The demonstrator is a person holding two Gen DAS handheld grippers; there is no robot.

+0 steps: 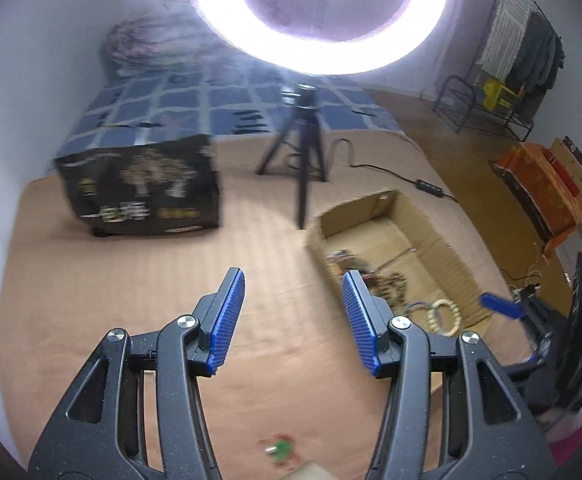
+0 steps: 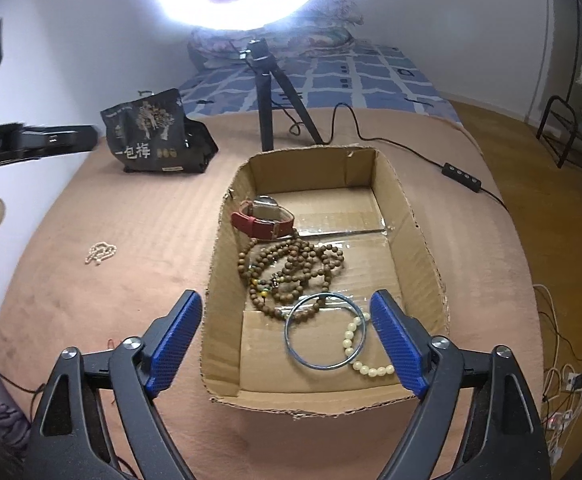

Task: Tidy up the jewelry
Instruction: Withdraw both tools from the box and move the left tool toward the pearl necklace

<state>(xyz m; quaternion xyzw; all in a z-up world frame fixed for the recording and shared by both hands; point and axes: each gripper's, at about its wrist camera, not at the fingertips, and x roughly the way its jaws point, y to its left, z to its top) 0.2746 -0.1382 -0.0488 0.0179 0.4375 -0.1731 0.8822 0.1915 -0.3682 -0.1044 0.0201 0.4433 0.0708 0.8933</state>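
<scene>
Wooden beads (image 2: 291,268) in corrugated box (image 2: 423,240)

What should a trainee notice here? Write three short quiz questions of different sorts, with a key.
1. True or false: the red-strapped watch lies inside the cardboard box.
2. Multiple choice: where is the small pearl strand? A) in the box, B) on the brown blanket outside the box, C) held in the right gripper.
3. Fill in: the thin metal bangle overlaps a bracelet of ____ beads.

Key: 1 true. 2 B; it lies apart from the box, to its left in the right wrist view. 3 cream; both lie in the box near the brown wooden beads. The jaws of both the right gripper and the left gripper are wide apart and hold nothing.
</scene>
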